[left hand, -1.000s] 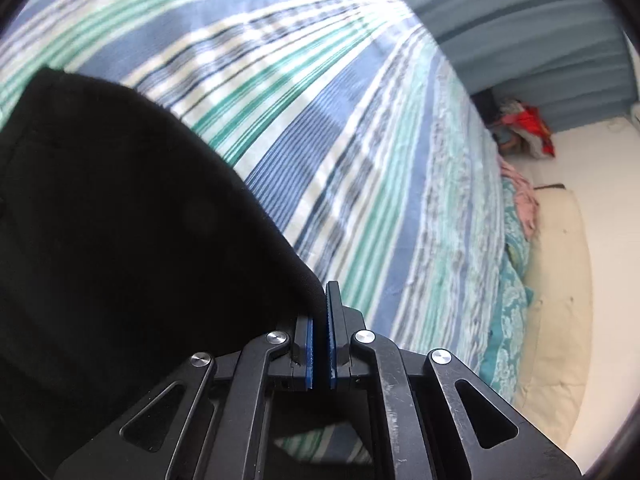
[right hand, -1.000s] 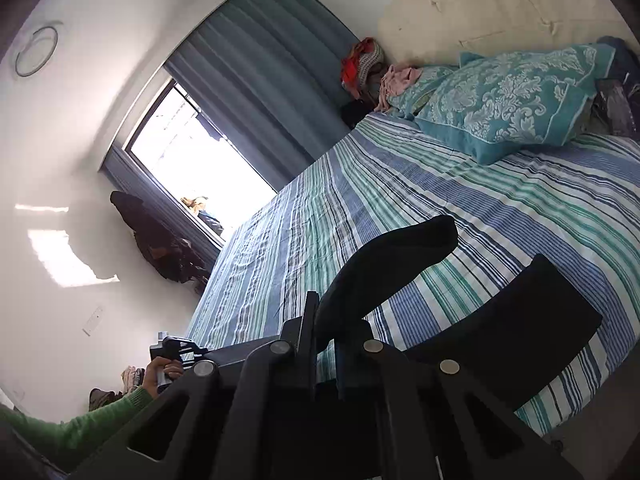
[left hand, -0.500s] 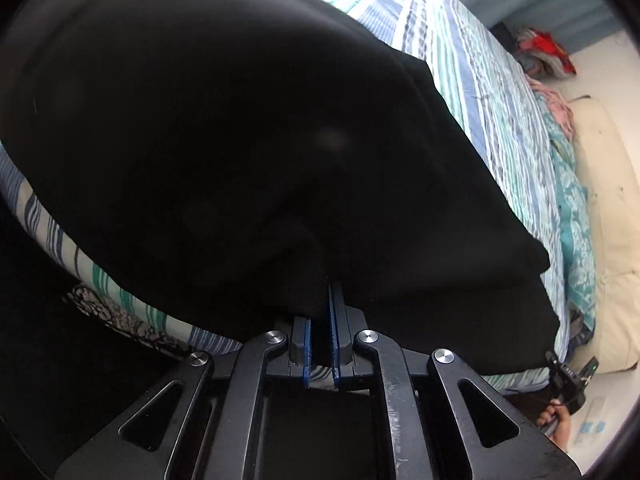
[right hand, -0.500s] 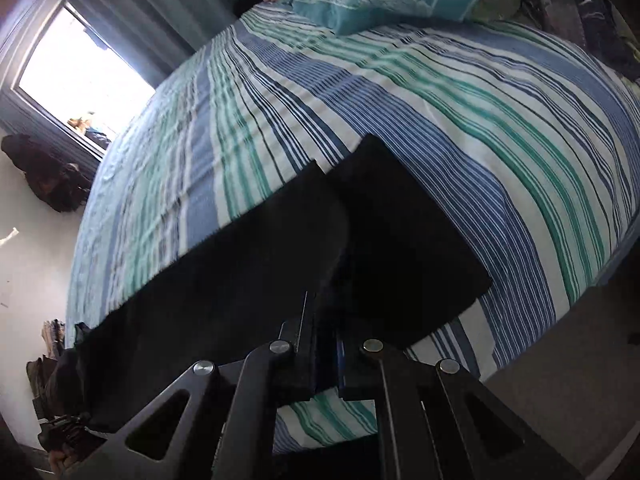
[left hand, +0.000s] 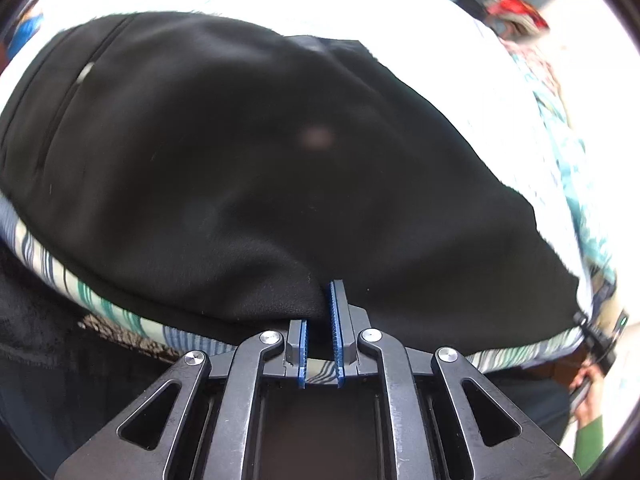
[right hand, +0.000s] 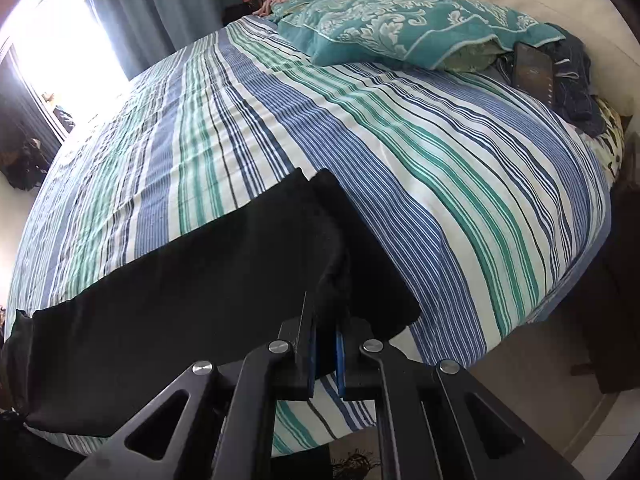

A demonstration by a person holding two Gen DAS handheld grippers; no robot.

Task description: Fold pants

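Observation:
Black pants (left hand: 248, 152) lie spread on the striped bed, filling most of the left wrist view. My left gripper (left hand: 320, 308) sits at their near edge, its blue pads slightly apart with a fold of black cloth between them. In the right wrist view the pants (right hand: 192, 292) lie as a long band across the near side of the bed. My right gripper (right hand: 325, 336) is shut on a bunched edge of the pants at their right end, lifted slightly off the sheet.
The striped sheet (right hand: 420, 152) covers the bed. A teal patterned pillow (right hand: 400, 24), a dark tablet (right hand: 534, 68) and dark clothes (right hand: 576, 88) lie at the head. A window and curtain (right hand: 132, 4) are at the left. The bed's edge runs just below both grippers.
Both grippers have come down from above the bed to its near edge, laying the pants flat on the sheet. The left pads have parted slightly.

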